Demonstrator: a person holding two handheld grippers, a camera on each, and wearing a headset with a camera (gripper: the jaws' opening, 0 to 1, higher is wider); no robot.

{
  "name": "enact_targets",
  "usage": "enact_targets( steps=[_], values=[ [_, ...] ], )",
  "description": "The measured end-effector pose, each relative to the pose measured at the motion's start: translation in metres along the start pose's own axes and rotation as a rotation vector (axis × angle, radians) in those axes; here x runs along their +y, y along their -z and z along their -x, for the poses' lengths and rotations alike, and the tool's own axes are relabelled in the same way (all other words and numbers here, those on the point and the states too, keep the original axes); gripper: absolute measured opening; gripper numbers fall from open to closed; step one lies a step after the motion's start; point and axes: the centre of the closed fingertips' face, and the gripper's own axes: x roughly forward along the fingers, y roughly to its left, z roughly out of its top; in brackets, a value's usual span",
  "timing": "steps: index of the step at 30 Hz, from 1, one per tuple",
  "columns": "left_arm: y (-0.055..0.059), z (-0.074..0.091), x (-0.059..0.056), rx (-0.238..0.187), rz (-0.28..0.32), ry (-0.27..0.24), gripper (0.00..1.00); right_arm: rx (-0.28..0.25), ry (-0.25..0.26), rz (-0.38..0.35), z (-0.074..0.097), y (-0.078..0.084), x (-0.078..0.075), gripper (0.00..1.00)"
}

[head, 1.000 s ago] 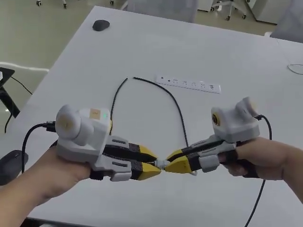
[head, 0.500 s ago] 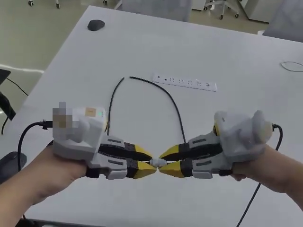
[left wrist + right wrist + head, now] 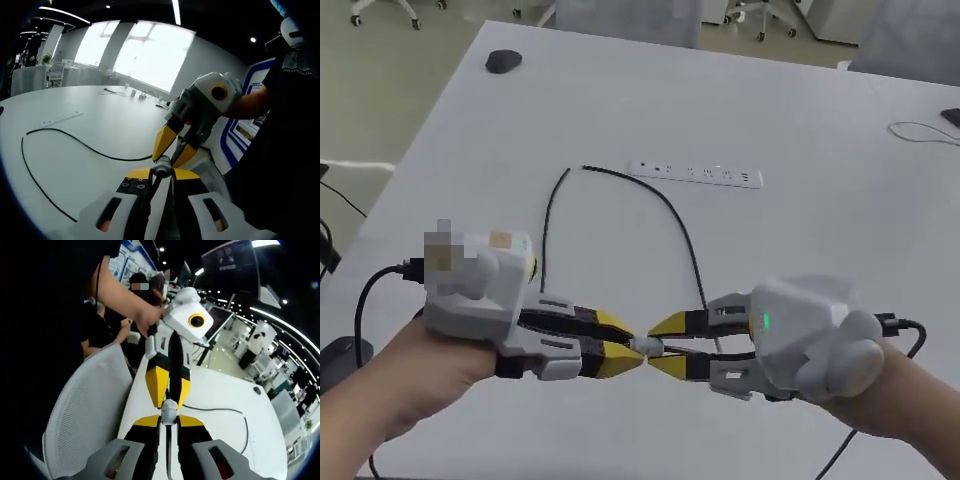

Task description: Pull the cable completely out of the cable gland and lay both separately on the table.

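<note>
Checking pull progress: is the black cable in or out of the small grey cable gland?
In. Thin black cable enters the small grey cable gland, held between left gripper and right gripper tips.

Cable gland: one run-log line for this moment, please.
left gripper: shut on cable gland | right gripper: shut on cable | cable: not yet out

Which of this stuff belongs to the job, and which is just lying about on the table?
Job:
- gland, held between the two gripper tips
- cable
- left gripper
- right gripper

Lying about:
- power strip
- mouse
</note>
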Motion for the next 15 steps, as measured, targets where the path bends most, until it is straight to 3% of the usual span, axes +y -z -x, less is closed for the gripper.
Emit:
enact_targets(
  steps=[3, 10, 15],
  values=[
    [-0.0014, -0.0005, -0.0003, -0.002, -0.006, -0.005, 0.15, 0.003, 0.009, -0.048, 0.0007, 0.0015, -0.0026, 0.08],
    [-0.0018, -0.0028, -0.0031, -0.006, -0.009, -0.005, 0.15, 0.004, 0.013, -0.063, 0.0030, 0.0017, -0.0017, 0.08],
    [-0.0050, -0.0041, -0.0049, -0.014, -0.023, -0.008, 0.15, -0.006, 0.010, -0.126, 0.0085, -0.0003, -0.0047, 0.09]
  ],
)
